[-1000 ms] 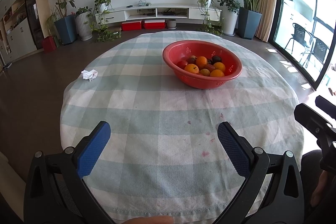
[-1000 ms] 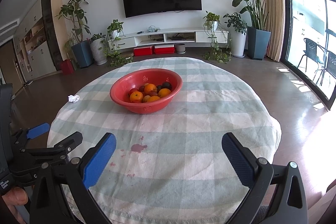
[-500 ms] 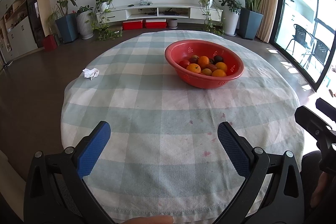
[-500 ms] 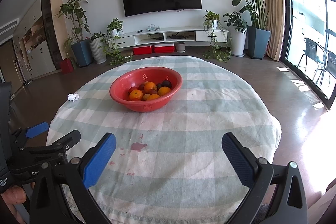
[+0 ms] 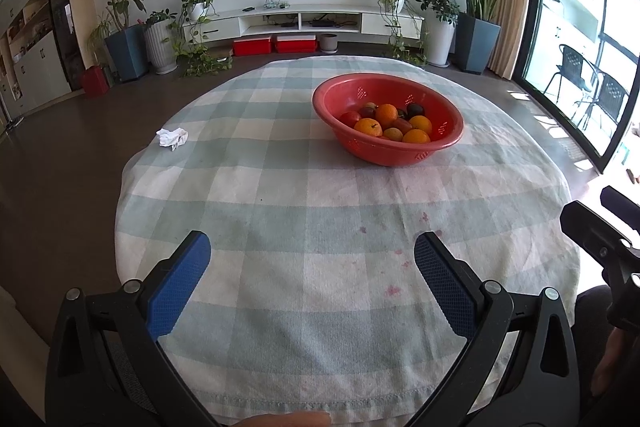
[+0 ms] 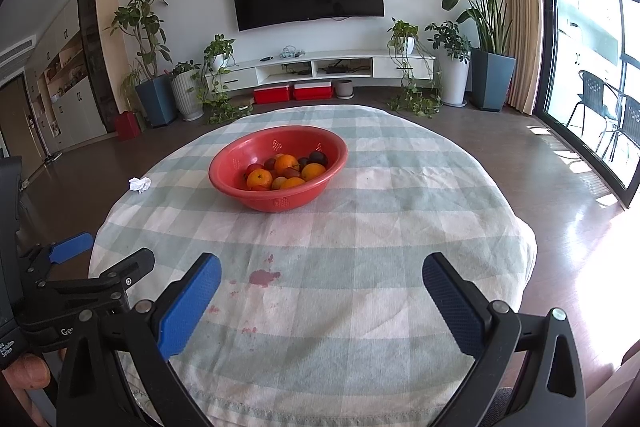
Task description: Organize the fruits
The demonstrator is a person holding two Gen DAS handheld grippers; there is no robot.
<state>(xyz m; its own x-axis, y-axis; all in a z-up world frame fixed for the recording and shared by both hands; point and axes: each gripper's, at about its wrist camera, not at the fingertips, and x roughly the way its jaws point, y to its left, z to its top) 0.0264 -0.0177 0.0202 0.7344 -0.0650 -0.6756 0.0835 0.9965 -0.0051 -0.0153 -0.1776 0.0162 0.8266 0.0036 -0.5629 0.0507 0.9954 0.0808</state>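
On the checked tablecloth (image 5: 280,195), red bowl (image 5: 387,151) full of oranges (image 5: 368,127) and dark plums (image 5: 415,110), left gripper (image 5: 312,279) and right gripper (image 6: 322,299) both wide apart, holding nothing, near the table edge.

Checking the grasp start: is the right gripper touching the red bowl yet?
Apart. The right wrist view shows the open right gripper near the table's edge, bare tablecloth separating it from the red bowl.
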